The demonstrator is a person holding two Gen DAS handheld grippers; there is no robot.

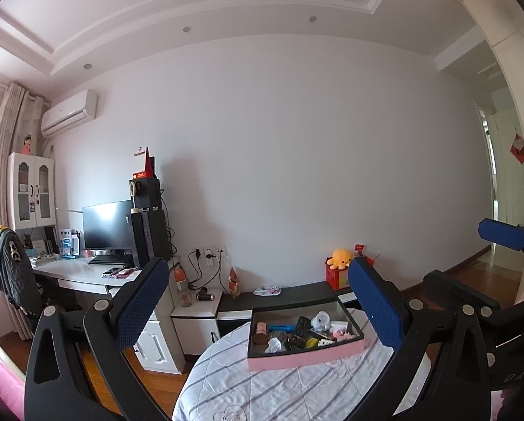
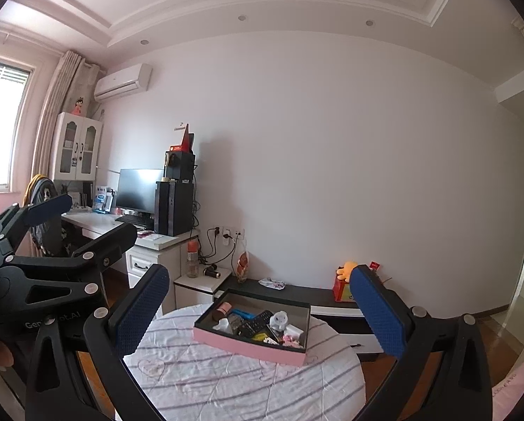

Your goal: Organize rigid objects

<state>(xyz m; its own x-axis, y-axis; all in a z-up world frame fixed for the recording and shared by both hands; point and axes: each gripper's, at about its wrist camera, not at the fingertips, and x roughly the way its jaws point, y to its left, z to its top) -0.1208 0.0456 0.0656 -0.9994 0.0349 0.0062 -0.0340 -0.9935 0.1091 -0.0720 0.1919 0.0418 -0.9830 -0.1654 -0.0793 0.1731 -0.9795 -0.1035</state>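
A: Left gripper [image 1: 258, 301], left wrist view: jaws spread wide, nothing between the blue pads. It hangs in the air, well short of the round table [image 1: 226, 386], which fills the lower centre of the frame under a striped white cloth.

B: And the right gripper [image 2: 258, 301]?

A: Same in its own view: fingers wide apart, holding nothing. Its blue-padded tips also poke in at the right edge of the left wrist frame.

B: The task items?

A: All in a pink-sided, dark-lined tray [image 1: 304, 356] on the table's far part, lower centre of both frames. Inside: a black remote control [image 1: 301, 331] near the middle, a blue object [image 1: 281, 327] toward the back left, a pinkish-brown cylinder [image 1: 260, 333] at the left end, a small white round gadget [image 1: 320, 320] toward the back right. The rest are small pieces, too jumbled to name.

B: Surroundings?

A: A low dark shelf [image 1: 297, 296] behind the table carries a yellow octopus plush [image 1: 340, 258] on a red box. A desk with a monitor [image 1: 107, 224] sits at middle left.
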